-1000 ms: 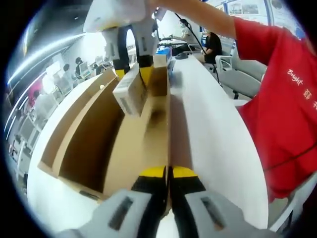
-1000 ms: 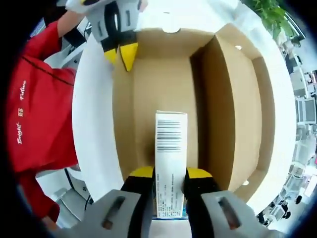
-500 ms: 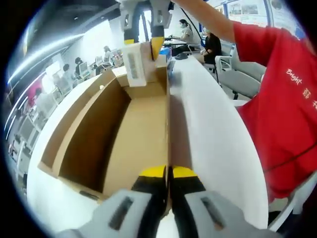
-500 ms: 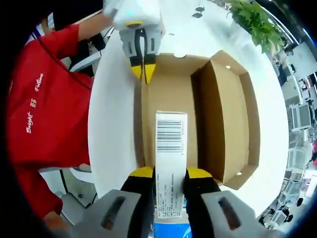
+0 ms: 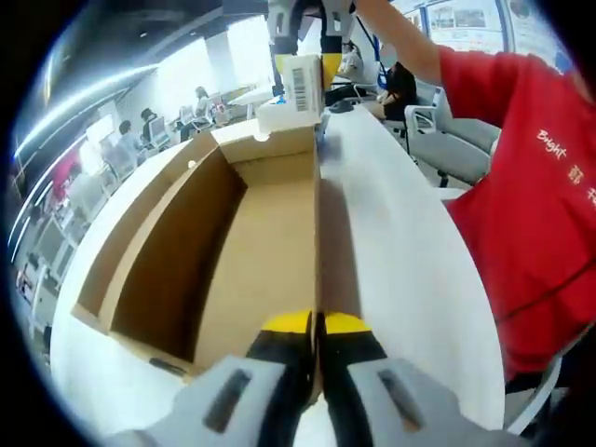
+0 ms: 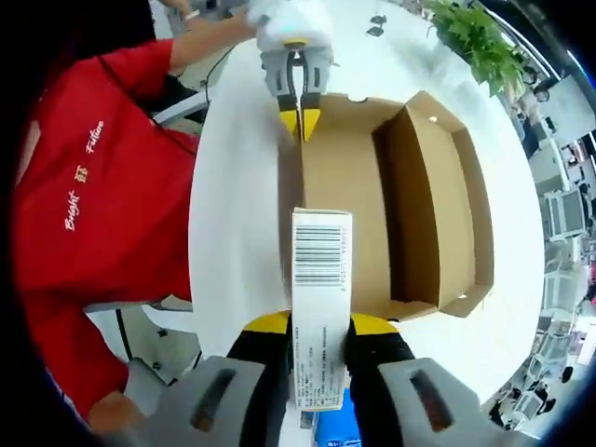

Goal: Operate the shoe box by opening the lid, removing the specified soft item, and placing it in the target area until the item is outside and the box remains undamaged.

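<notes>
We have the white pack [image 6: 321,321] with the barcode label clamped between the fingers of our right gripper [image 6: 319,328], one yellow tip on each long side, so the hold sits near its lower end and most of its length stands out ahead of the fingers. In the left gripper view the same pack [image 5: 304,82] hangs above the far end of the shoe box [image 5: 265,256], clear of the cardboard. The box lies open on the white desk [image 6: 237,214], its inside bare as far as we can see.

Our left gripper [image 5: 317,326] has its fingers pressed together over the box's right wall, apparently pinching the thin cardboard edge to steady it.

We judge the pack to be light and somewhat yielding: it keeps its straight shape in the grip, so the squeeze looks gentle enough. The smooth printed wrap could slip, so holding across the narrow sides, as now, seems sound. The cardboard wall is thin and would crease under a hard pinch or a twist.
</notes>
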### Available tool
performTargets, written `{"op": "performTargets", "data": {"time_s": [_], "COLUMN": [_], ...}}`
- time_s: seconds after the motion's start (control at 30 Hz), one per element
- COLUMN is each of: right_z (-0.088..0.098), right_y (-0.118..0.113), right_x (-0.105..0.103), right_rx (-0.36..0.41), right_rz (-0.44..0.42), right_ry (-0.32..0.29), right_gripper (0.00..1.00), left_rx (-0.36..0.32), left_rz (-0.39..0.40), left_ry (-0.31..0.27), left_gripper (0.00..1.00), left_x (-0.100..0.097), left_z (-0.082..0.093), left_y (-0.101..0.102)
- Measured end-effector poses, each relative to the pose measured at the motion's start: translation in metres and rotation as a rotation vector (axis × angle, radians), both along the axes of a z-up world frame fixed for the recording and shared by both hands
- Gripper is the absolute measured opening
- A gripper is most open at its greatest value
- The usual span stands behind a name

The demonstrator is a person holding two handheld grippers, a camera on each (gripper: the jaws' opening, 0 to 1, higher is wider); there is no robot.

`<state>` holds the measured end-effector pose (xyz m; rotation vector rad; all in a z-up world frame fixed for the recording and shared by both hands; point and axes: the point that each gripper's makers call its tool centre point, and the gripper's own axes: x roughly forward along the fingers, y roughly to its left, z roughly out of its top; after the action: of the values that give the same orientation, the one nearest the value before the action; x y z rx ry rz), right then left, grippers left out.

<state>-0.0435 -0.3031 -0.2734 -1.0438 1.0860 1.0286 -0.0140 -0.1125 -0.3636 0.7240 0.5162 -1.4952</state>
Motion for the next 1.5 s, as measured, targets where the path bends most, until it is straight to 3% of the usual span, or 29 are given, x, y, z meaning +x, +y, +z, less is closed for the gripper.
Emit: {"op": "performTargets", "data": {"time_s": [0.43,0.77,1.03,1.37,1.5], "right_z": [-0.003,-0.012,-0.025,-0.051,-0.057], "right_y": [-0.032,-0.046,-0.066,-0.099,-0.107], "right_x": [-0.015,-0.032,-0.049,-0.058,-0.058], "right_rx": [0.006,0.01,0.022,0.023,0.002], "right_rz": [-0.036,-0.07,-0.1,-0.117,-0.118], "right_ry": [-0.004,0.04,0.041,0.061,0.04], "right_gripper": [0.2,0.2,0.2,0.2,0.2], "left_rx": [-0.002,-0.001,-0.001,-0.001,0.001], "left_rz": [0.001,0.001,0.004,0.003,0.003], "left_ry": [-0.003,0.001,-0.003,-0.002,0.003], "left_gripper": [0.02,0.02,0.02,0.02,0.02], "left_x": [-0.002,-0.002,-0.009,-0.001,0.0], "left_z": [0.002,0.001,0.005,0.0,-0.001], "left_y": [-0.002,-0.001,-0.005,-0.001,0.0]}}
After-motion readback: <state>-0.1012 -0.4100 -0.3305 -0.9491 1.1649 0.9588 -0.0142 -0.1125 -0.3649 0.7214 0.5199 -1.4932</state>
